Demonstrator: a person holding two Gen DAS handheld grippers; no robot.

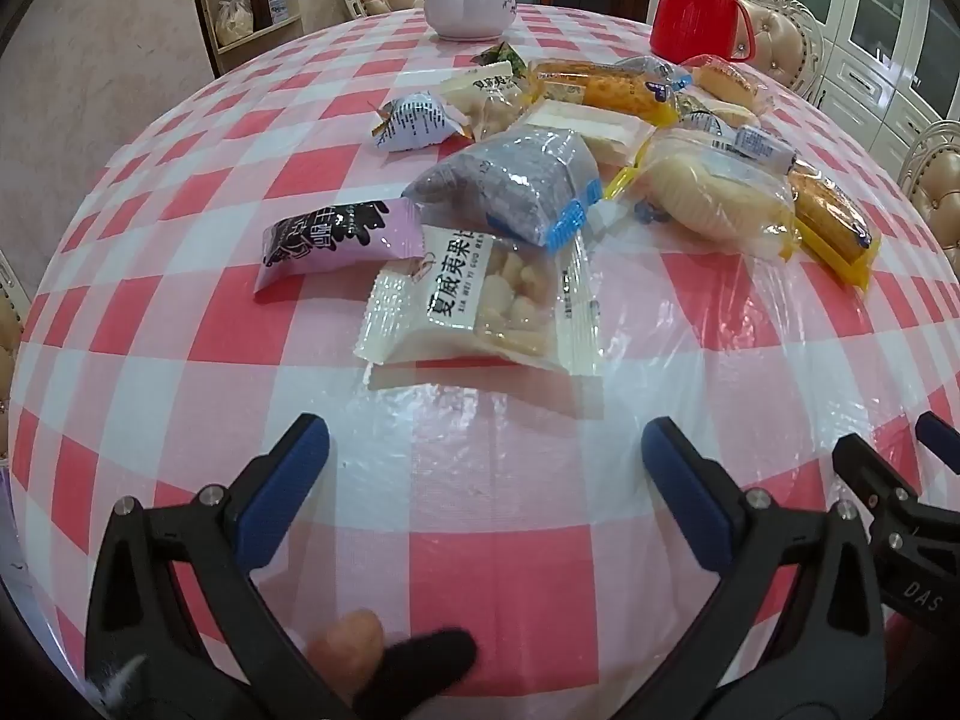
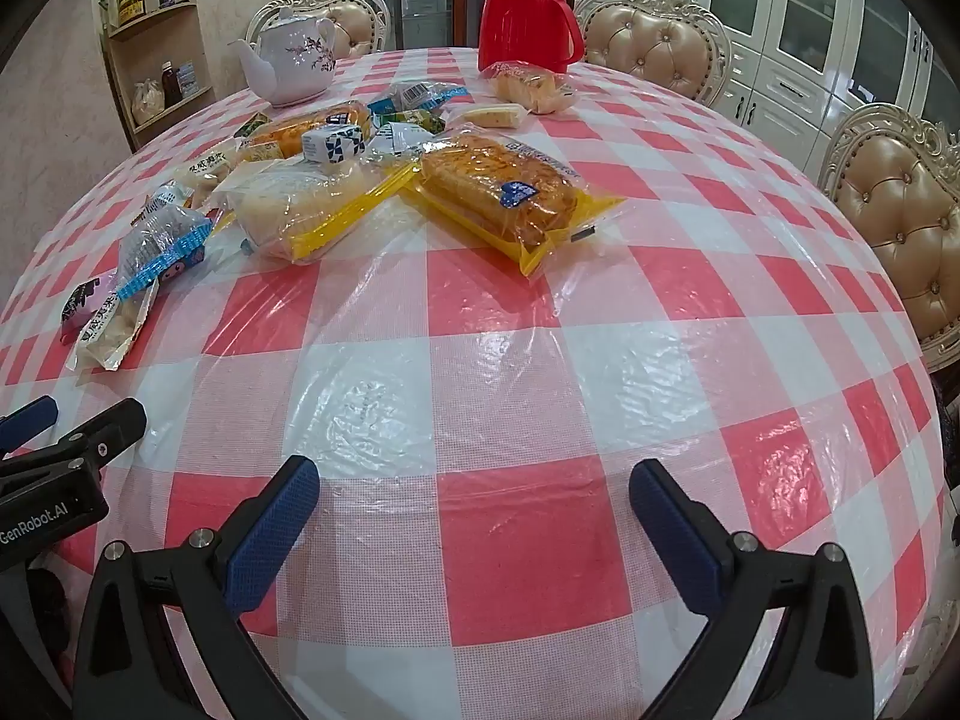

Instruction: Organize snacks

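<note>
- Table (image 2: 510, 396): round top under a red-and-white checked cloth with a clear, wrinkled plastic sheet over it; the near part holds no packets.
- Left gripper (image 1: 486, 456): black frame, 2 blue-padded fingers spread wide apart, nothing between them, hanging over the near edge of the cloth. A fingertip (image 1: 351, 642) of the person shows at the bottom of its view.
- Right gripper (image 2: 474, 495): same build, fingers likewise wide apart and empty, just right of the left gripper.
- Snack pile (image 1: 576, 138): loose wrapped packets spread across the middle and far left of the table, apart from both grippers.
- White-and-clear sachet with black characters, holding pale nuts (image 1: 480, 300): nearest packet to the left gripper, flat on the cloth.
- Lilac-and-black sachet (image 1: 336, 237): just left of the nut sachet, touching it.
- Clear bag of grey cake with a blue crimped end (image 1: 516, 186): behind the nut sachet, overlapping it.
- Pale bread roll in a clear, yellow-edged wrapper (image 2: 300, 210): middle of the pile.
- Golden toasted loaf in a yellow-edged wrapper (image 2: 504, 195): right end of the pile, touching the pale roll's wrapper.
- White china teapot with a plum-blossom print (image 2: 291, 63): far left, beyond the pile.
- Red plastic thermos jug (image 2: 528, 12): far edge, right of the teapot.
- Cream tufted chairs (image 2: 900, 222): around the far and right sides.
</note>
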